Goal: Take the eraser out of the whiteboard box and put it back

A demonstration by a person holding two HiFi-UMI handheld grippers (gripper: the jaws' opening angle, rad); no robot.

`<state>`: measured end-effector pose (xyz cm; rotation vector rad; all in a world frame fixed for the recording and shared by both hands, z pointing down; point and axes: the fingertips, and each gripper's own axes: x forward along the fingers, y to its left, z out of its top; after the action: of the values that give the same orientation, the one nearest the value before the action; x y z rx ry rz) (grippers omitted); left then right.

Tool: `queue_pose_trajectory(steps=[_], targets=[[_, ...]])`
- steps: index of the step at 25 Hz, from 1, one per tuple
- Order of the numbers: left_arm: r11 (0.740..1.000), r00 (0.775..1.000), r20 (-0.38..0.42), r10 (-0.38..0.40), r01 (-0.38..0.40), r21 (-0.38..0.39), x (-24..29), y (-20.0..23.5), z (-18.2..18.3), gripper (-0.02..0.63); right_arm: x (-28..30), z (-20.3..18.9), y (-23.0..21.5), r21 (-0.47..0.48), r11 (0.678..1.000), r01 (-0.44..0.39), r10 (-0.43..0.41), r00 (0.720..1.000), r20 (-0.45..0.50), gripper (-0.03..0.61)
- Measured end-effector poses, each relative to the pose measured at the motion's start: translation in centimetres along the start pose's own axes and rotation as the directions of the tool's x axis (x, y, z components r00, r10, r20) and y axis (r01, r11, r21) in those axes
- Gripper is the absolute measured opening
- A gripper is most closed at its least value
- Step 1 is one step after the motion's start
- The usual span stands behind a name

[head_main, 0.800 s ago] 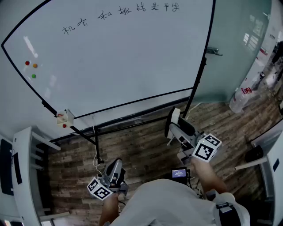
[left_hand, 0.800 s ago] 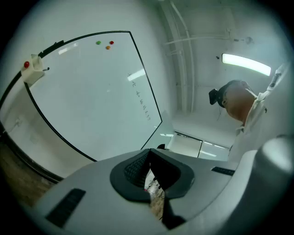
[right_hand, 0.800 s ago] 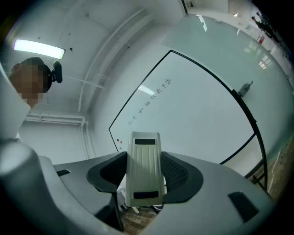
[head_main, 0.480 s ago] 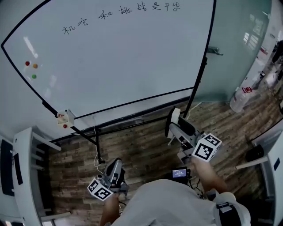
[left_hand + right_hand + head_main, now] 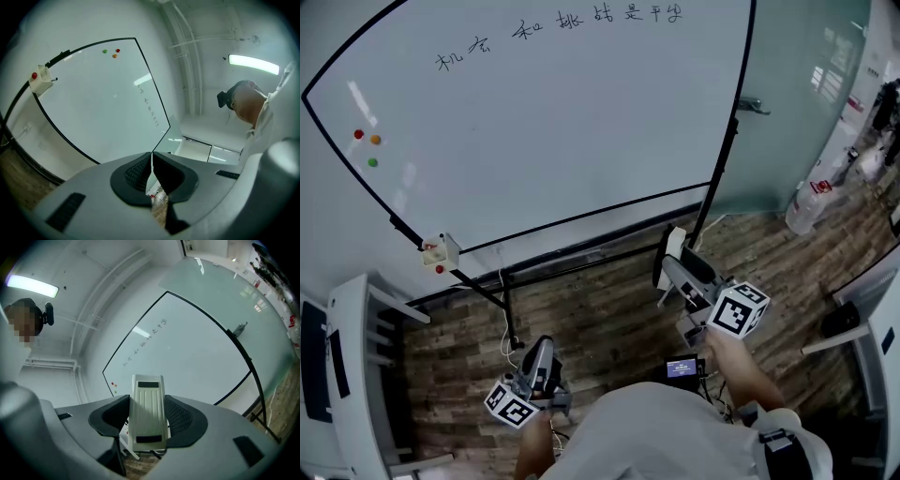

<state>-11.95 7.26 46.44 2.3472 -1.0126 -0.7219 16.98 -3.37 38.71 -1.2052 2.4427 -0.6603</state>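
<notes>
A white ribbed eraser (image 5: 148, 413) with a dark underside stands upright between the jaws of my right gripper (image 5: 149, 420), which is shut on it. In the head view the eraser (image 5: 672, 249) and right gripper (image 5: 677, 274) hang over the wooden floor, below the whiteboard's (image 5: 553, 122) lower right corner. The small white whiteboard box (image 5: 439, 251) sits at the board's lower left corner, far from the eraser; the left gripper view shows the box (image 5: 41, 80) at upper left. My left gripper (image 5: 539, 354) is low by my body, its jaws (image 5: 151, 171) shut on nothing.
The board carries handwriting along its top and three coloured magnets (image 5: 366, 141). Its black stand legs (image 5: 502, 309) cross the floor. A small device with a lit screen (image 5: 681, 367) is near my feet, white shelving (image 5: 352, 375) at left, a plastic bag (image 5: 811, 204) at right.
Almost nothing has changed. The right gripper with the eraser has edged slightly to the right, and the left gripper has sunk a little.
</notes>
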Motion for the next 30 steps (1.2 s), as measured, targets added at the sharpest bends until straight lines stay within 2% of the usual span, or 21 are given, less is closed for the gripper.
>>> queue_pose_trajectory(steps=[5,12,23,30], targets=[[0.998,1.0,0.013,0.026,-0.027,0.053,-0.8,0.5,1.6,0.008,-0.5,1.2,-0.6,-0.034,0.997,0.074,-0.072,0.996,0.054,0.253],[0.988,1.0,0.026,-0.002,-0.002,0.155,-1.7,0.1,4.1,0.008,-1.0,3.1,0.3,-0.173,0.975,0.137,-0.118,0.987,0.112,0.253],[0.984,0.999,0.052,0.0,-0.009,0.178,-2.4,0.8,6.3,0.008,-2.3,3.8,1.0,-0.207,0.957,0.201,-0.172,0.974,0.15,0.253],[0.988,1.0,0.011,0.007,-0.009,0.153,-0.6,2.2,5.7,0.008,-1.4,3.9,-0.9,-0.186,0.953,0.239,-0.215,0.966,0.144,0.253]])
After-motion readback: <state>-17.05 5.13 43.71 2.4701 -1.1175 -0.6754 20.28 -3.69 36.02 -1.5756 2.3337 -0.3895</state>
